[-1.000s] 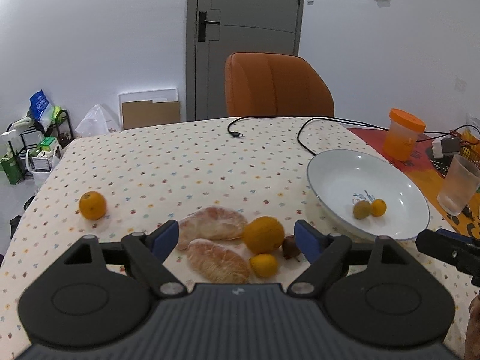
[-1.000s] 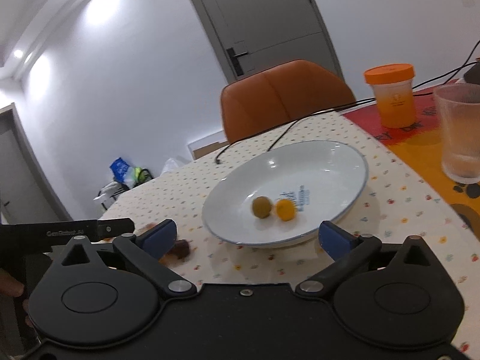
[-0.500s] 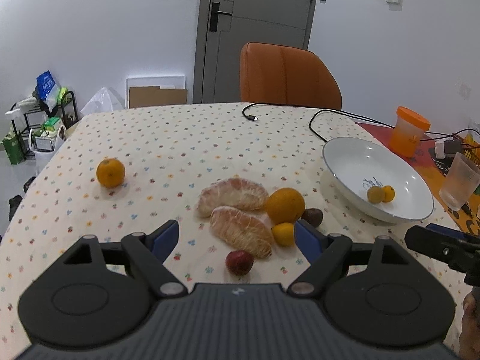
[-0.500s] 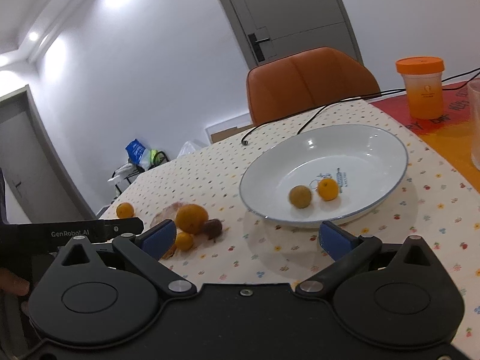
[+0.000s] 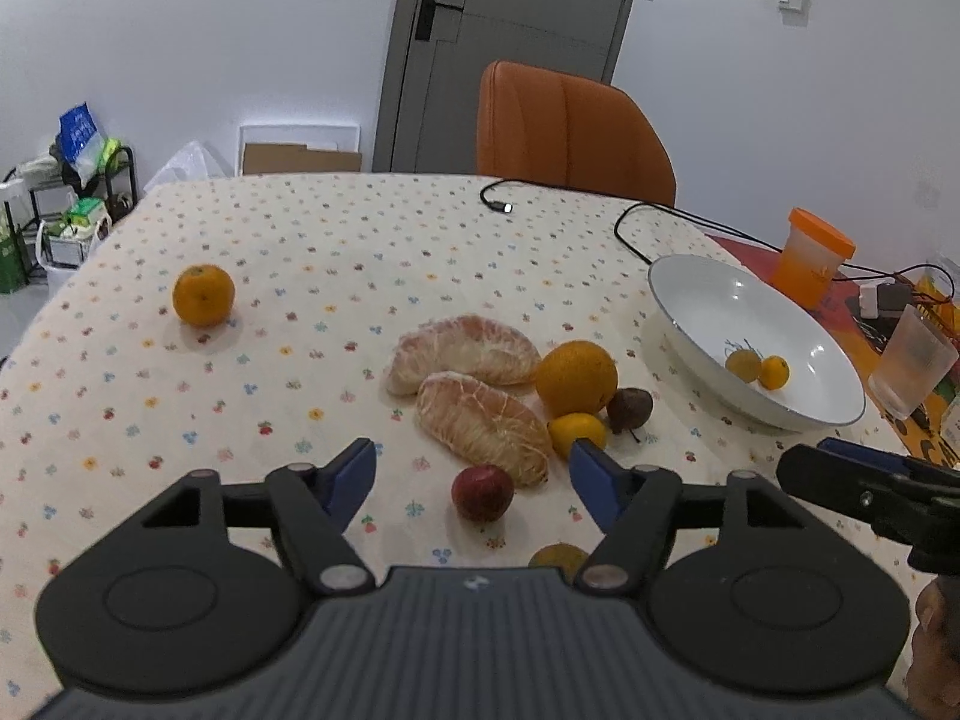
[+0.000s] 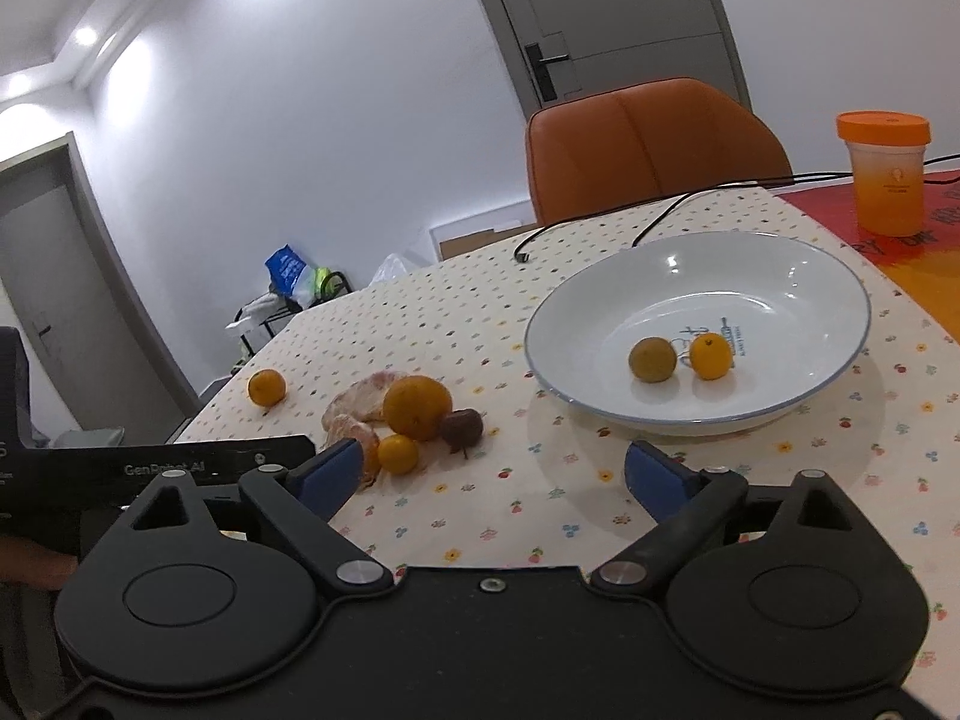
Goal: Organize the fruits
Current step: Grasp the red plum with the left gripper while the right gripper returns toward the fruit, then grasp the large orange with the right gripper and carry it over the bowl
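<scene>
Both cameras have drawn back since the earlier frames, so more of the worktop (image 5: 336, 252) and its fruit now shows. Nearest the left gripper (image 5: 472, 468), whose jaws stand wide apart and empty, lies a small red fruit (image 5: 482, 492), with a yellowish fruit (image 5: 558, 557) half hidden under its right finger. The red one looks the likely pick: centre the jaws on it and close gently, since it can roll. Just beyond lie two peeled pomelo segments (image 5: 480, 420), a small orange fruit (image 5: 577, 432), a dark fruit (image 5: 630, 409) and a large orange (image 5: 576, 377), crowded and touching. The right gripper (image 6: 492, 471), also open and empty, faces the plate (image 6: 780, 276), which holds two small fruits (image 6: 681, 357). Farther off, a lone orange (image 5: 203, 294) sits well apart; a cable (image 5: 648, 222), an orange-lidded jar (image 5: 811, 258) and a glass (image 5: 912, 363) flank the plate.
</scene>
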Demonstrator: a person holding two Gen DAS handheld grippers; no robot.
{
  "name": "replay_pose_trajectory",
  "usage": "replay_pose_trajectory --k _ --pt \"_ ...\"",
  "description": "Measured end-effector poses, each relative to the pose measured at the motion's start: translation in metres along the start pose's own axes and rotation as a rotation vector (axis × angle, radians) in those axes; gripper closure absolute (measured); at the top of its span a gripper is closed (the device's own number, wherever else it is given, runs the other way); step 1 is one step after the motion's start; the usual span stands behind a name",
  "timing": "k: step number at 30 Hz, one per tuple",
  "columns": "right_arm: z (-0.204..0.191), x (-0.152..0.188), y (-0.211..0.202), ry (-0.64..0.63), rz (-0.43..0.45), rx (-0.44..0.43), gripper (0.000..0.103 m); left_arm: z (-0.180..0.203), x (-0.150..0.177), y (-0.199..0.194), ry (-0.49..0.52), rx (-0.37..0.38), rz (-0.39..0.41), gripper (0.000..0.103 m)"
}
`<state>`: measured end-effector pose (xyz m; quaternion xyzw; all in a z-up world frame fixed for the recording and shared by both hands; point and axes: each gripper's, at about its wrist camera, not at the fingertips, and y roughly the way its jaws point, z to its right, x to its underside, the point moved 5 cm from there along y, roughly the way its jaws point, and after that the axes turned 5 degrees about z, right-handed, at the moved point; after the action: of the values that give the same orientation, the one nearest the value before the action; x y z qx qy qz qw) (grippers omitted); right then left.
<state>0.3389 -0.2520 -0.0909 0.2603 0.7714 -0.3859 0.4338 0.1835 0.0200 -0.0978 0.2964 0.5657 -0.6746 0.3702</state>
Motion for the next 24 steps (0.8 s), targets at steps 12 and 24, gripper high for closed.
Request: replay_pose_trajectory --k 12,24 --pt "-0.013 0.006 0.018 -0.022 -0.046 -0.031 0.027 -0.013 0.005 0.014 -0.047 0.032 -0.037 0.081" --pt "-0.046 0.009 0.052 -0.045 -0.111 -0.145 0.050 -0.046 -0.005 0.002 -0.081 -0.039 -0.006 0.081"
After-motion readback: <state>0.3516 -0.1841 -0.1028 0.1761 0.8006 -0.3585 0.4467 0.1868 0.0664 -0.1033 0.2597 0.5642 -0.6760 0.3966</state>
